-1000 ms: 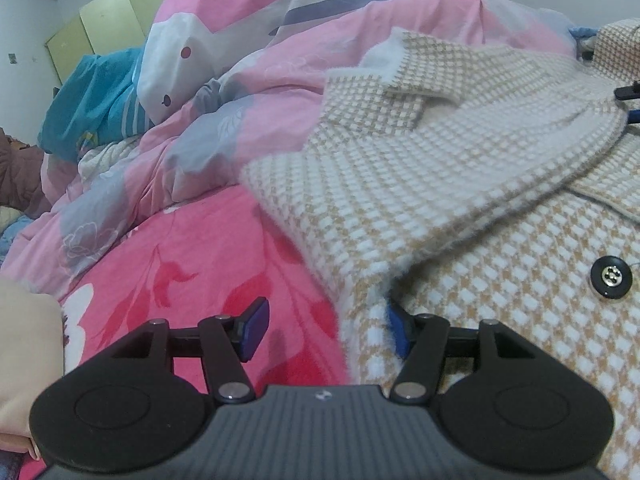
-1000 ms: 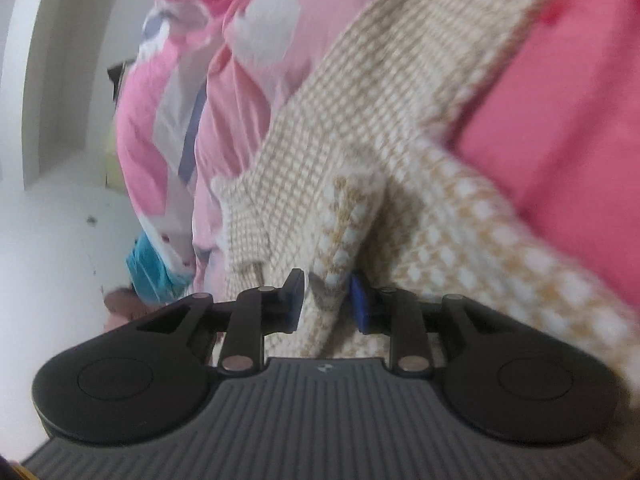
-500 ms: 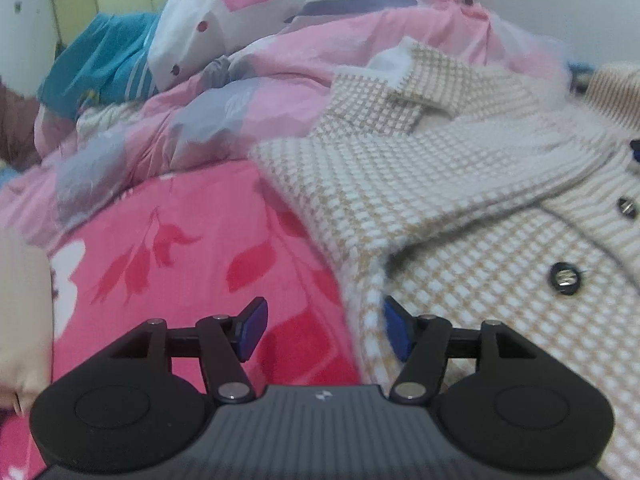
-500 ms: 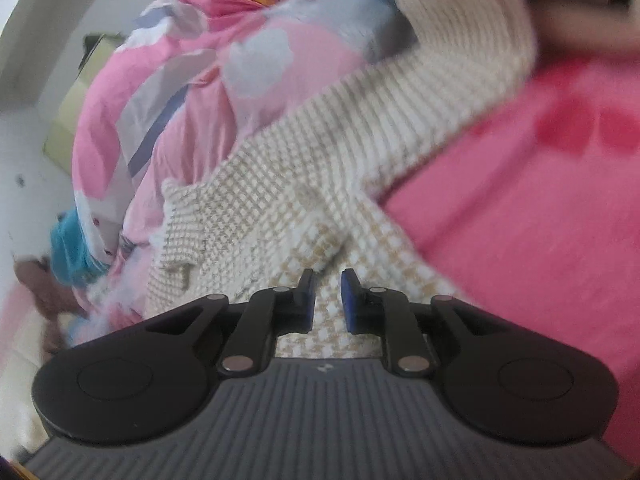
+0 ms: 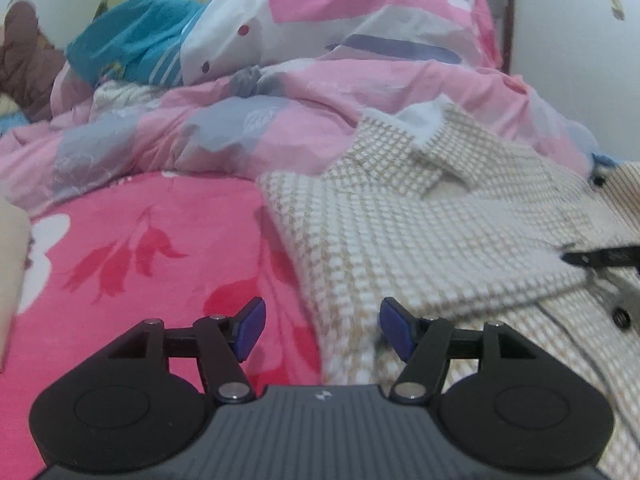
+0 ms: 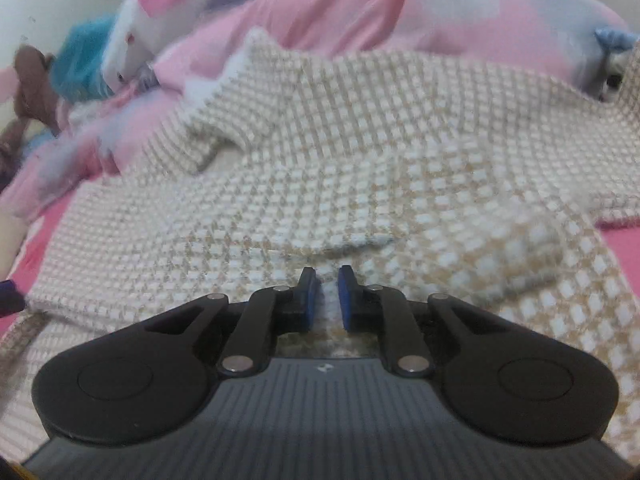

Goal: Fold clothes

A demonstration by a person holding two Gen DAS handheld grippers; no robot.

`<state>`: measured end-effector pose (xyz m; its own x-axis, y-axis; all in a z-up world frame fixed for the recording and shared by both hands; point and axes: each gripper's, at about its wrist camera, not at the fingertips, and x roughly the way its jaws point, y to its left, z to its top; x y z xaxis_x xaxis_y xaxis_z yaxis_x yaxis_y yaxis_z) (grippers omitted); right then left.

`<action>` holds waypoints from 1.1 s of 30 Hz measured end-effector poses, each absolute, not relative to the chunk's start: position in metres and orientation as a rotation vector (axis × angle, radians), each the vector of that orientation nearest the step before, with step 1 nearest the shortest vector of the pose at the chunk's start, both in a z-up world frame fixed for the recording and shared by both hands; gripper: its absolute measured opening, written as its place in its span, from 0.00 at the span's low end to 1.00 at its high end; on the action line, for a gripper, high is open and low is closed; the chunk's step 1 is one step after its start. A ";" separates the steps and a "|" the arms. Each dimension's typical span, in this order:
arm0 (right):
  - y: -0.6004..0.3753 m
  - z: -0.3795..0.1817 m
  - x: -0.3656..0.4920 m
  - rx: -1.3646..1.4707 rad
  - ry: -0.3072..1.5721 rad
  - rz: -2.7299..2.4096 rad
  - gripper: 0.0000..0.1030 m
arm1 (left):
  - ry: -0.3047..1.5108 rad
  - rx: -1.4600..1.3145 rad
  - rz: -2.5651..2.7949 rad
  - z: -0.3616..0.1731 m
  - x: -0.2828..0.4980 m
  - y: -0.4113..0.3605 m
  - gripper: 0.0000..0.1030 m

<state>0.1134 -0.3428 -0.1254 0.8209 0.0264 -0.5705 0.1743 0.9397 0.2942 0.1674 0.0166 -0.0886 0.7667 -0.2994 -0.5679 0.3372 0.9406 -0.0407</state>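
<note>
Left wrist: jacket on the bed

Left gripper (image 5: 322,330) gapes wide over the left edge of the checked jacket (image 5: 420,232), which lies on the pink sheet (image 5: 140,240). Right gripper (image 6: 327,300) is nearly closed, its pads just apart with nothing between them, low over the jacket (image 6: 340,168).

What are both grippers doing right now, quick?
Left gripper: open, empty, straddling the edge of the beige-and-white checked knit cardigan.
Right gripper: nearly closed over the cardigan; whether it pinches fabric cannot be told.
</note>
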 end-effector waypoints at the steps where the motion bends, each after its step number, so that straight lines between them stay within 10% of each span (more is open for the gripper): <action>1: -0.343 -0.128 0.115 0.337 0.619 -0.082 0.11 | 0.614 0.051 -0.342 -0.092 0.173 0.017 0.66; 14: -0.225 -0.046 0.167 0.031 0.622 0.148 0.13 | 0.652 -0.054 -0.387 -0.125 0.193 0.032 0.71; 26: -0.144 -0.092 0.309 0.017 0.798 0.203 0.06 | 0.606 -0.177 -0.437 -0.126 0.190 0.050 0.68; 30: -0.130 -0.055 0.308 -0.007 0.770 0.188 0.12 | 0.608 -0.169 -0.434 -0.126 0.190 0.049 0.68; 33: -0.098 -0.035 0.320 -0.043 0.764 0.247 0.37 | 0.608 -0.173 -0.434 -0.126 0.190 0.049 0.68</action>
